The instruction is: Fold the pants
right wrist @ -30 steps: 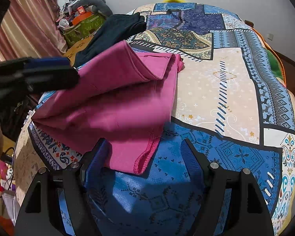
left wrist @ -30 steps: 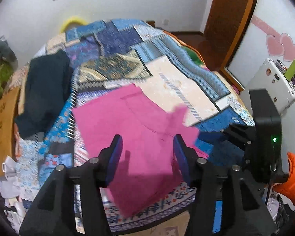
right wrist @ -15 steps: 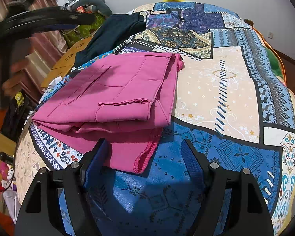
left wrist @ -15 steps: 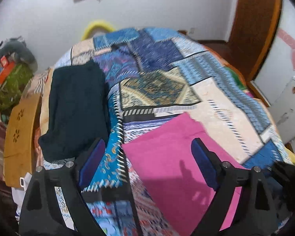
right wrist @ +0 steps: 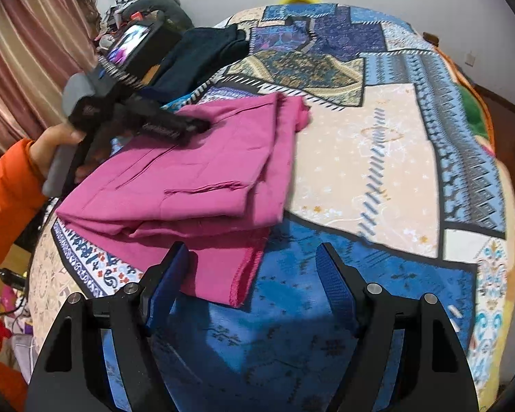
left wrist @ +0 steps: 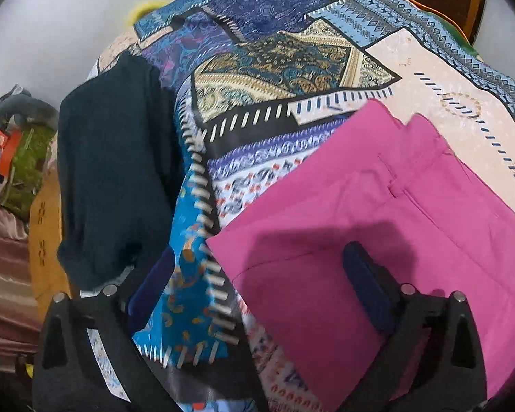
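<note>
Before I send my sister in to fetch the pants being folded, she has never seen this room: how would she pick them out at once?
Look at the bed with the blue patchwork bedspread. Near its edge lie the magenta pants, folded in flat layers. The only other garment on it, a dark navy one, lies beside them, farther back; the pants are the bright pink one.

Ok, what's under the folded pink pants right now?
The pink pants lie folded in layers directly on the patchwork bedspread. Whatever might sit between the layers, or on the cloth beneath them, is covered.
</note>
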Tool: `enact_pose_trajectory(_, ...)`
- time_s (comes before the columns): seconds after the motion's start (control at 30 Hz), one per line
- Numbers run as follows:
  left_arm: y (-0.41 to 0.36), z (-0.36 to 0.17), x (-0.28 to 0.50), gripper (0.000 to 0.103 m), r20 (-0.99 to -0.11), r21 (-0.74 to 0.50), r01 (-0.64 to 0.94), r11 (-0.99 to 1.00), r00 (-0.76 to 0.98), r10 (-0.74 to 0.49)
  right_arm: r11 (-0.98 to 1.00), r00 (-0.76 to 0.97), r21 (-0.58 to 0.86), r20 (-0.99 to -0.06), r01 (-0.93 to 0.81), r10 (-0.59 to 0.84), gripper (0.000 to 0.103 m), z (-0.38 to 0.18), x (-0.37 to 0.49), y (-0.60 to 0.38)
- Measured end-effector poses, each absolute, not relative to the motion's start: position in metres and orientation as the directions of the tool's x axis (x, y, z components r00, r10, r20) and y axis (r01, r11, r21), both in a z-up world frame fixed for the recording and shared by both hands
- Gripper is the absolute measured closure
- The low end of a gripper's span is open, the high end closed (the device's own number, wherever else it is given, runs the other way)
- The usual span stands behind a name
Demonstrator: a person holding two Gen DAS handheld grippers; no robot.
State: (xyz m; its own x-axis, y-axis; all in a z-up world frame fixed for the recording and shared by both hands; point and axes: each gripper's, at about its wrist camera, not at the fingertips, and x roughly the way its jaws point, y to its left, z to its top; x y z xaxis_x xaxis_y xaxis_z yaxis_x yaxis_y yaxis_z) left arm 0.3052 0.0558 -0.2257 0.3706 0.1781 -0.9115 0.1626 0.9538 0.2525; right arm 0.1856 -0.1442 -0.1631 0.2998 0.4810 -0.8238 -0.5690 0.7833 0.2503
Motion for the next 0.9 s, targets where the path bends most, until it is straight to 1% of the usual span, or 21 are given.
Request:
enact_pose_trajectory(0.1, 0.07, -0.222, 0.292, 0.003, -0.927, 0.214, 0.127, 0.969, 0.341, 0.16, 0.795, 0.326, 0.235, -0.82, -0.559, 0.471, 0.03, -0.156, 0.189, -0.152)
enact_pose_trajectory(0.23, 0.078, -0.21, 0.262, 0.003, -0.918, 0.235, 0.107, 0.966, 0.35, 0.185, 0.813, 0.39, 0.208, -0.795, -0.544, 0.464, 0.03, -0.137, 0.189, -0.162)
enact_pose_trajectory(0.3, 0.079, -0.205, 0.247, 0.003, -0.915, 0.235, 0.092, 0.968, 0.356, 0.188, 0.814, 0.41, 0.216, -0.777, -0.539, 0.477, 0.03, -0.127, 0.187, -0.165)
enact_pose_trajectory(0.5, 0.087, -0.185, 0.192, 0.003, -0.917, 0.166, 0.033, 0.986, 0.373, 0.142, 0.782, 0.385, 0.258, -0.756, -0.567, 0.529, 0.03, -0.12, 0.181, -0.153)
enact_pose_trajectory(0.6, 0.089, -0.178, 0.173, 0.003, -0.917, 0.112, -0.001, 0.994, 0.384, 0.104, 0.771, 0.356, 0.252, -0.774, -0.585, 0.523, 0.03, -0.13, 0.176, -0.138)
enact_pose_trajectory(0.8, 0.097, -0.17, 0.14, 0.003, -0.915, -0.093, -0.08, 0.992, 0.401, -0.053, 0.75, 0.299, 0.278, -0.792, -0.6, 0.533, 0.03, -0.145, 0.161, -0.125)
enact_pose_trajectory(0.9, 0.096, -0.168, 0.13, 0.003, -0.907, -0.141, -0.074, 0.987, 0.408, -0.099, 0.752, 0.295, 0.264, -0.802, -0.604, 0.518, 0.03, -0.149, 0.16, -0.126)
